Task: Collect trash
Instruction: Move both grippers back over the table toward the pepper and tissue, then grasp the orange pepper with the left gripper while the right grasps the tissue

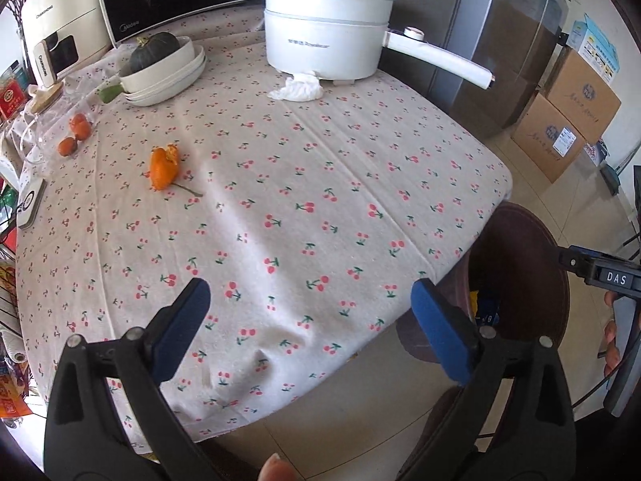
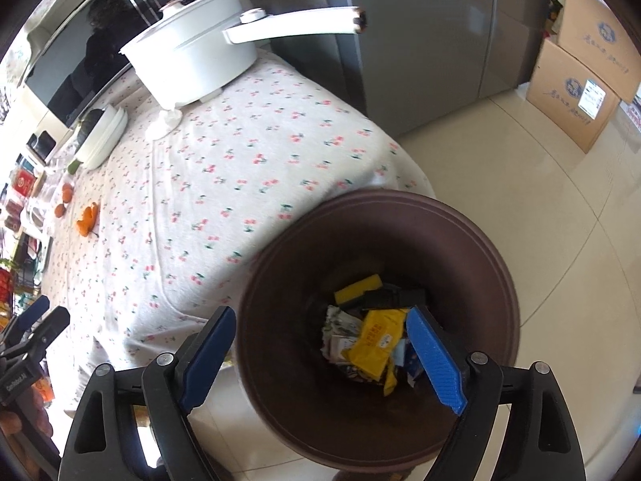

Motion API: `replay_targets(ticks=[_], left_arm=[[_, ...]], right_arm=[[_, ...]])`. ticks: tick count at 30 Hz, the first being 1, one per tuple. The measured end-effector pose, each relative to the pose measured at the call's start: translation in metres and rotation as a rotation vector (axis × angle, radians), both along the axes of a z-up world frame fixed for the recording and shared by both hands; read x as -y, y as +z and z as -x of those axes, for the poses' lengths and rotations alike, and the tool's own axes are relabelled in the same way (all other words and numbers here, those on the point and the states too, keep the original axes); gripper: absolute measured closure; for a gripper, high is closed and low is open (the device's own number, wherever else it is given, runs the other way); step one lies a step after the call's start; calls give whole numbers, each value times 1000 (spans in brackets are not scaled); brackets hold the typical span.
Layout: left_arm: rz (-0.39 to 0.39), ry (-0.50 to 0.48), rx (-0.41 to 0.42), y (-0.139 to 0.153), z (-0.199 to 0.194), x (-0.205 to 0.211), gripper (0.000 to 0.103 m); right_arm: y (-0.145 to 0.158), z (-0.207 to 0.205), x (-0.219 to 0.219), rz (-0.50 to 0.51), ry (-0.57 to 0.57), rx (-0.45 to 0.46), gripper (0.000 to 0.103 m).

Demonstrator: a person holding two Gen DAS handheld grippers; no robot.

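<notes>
- Left wrist view: left gripper (image 1: 310, 312) hangs over the near bench (image 1: 360, 168) edge, jaws wide, nothing between them.
- Orange peel (image 1: 163, 167) lies at ten o'clock on the cloth; crumpled tissue (image 1: 298, 89) sits at twelve, touching the pot (image 1: 324, 44).
- Peel looks light, limp and likely slick; pinching its thick middle seems safest. Tissue looks soft, featherweight; any bunched fold should do.
- Right gripper (image 2: 320, 352) hovers above the bin (image 2: 472, 248), jaws spread and empty, wrappers (image 2: 374, 340) lying at the bottom.
</notes>
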State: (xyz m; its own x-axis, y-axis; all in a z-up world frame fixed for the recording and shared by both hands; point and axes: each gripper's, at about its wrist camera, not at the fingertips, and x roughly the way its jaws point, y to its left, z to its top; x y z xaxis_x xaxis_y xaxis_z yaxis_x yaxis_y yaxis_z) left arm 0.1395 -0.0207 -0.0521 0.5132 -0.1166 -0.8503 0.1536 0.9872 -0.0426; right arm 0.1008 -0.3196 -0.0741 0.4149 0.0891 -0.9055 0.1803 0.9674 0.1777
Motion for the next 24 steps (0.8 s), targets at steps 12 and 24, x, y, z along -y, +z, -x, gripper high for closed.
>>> replay_targets(ticks=[12, 24], left_arm=[[83, 168, -39, -8, -45, -95, 3], [121, 186, -23, -55, -113, -149, 17]], right_arm=[[-5, -45, -75, 45, 133, -15, 12], [-17, -108, -103, 73, 153, -14, 12]])
